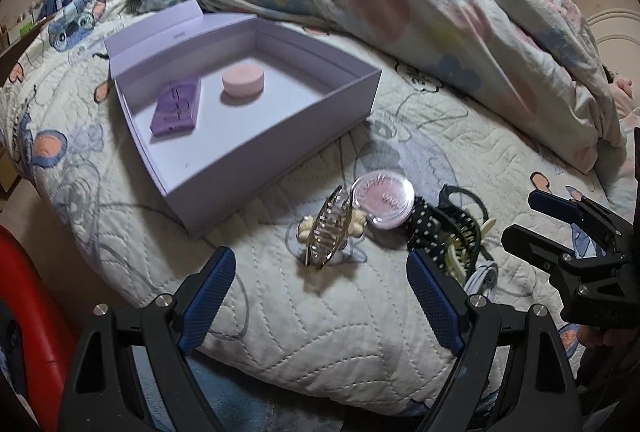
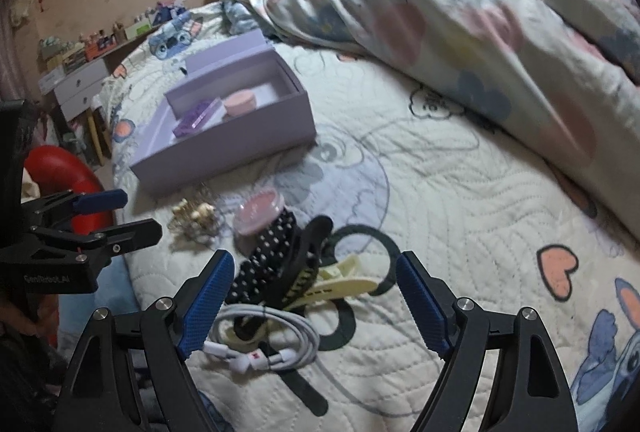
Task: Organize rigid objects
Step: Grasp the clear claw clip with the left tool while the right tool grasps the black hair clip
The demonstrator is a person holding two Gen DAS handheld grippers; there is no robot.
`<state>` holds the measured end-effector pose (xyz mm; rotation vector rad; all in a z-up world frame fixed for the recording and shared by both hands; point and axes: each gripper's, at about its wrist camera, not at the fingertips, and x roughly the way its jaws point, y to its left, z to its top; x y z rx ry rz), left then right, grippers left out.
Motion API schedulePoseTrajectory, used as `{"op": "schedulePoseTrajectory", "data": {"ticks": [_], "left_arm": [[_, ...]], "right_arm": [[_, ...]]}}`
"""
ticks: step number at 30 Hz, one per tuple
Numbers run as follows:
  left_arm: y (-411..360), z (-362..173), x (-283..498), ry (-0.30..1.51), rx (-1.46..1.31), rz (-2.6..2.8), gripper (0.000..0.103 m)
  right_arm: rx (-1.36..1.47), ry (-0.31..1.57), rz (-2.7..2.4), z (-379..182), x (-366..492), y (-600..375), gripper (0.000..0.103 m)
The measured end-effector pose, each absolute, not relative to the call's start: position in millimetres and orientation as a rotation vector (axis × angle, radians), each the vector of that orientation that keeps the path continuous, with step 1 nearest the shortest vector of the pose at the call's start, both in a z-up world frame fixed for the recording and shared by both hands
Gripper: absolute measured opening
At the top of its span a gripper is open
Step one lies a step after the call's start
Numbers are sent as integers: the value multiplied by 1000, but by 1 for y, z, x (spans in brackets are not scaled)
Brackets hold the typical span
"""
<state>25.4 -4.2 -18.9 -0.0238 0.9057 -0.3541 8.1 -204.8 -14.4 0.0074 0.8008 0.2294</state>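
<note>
An open lilac box lies on the bed and holds a purple flat case and a pink round jar. In front of it lie a clear hair claw clip, a pink round compact, a black dotted band, a black claw clip and a cream clip. My left gripper is open and empty just before the clear clip. My right gripper is open over the black clip, the dotted band and a coiled white cable.
A bunched floral duvet covers the far right of the bed. A red object sits off the bed's left edge. A white drawer unit and cluttered shelves stand at the far left. The box also shows in the right wrist view.
</note>
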Motion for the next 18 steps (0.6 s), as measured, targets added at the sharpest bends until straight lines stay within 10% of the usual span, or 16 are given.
{"op": "schedulePoseTrajectory", "data": {"ticks": [18], "left_arm": [[-10,-51,59,979,-34,-380,84]], "right_arm": [[-17,874,294,-38,32,-200,57]]}}
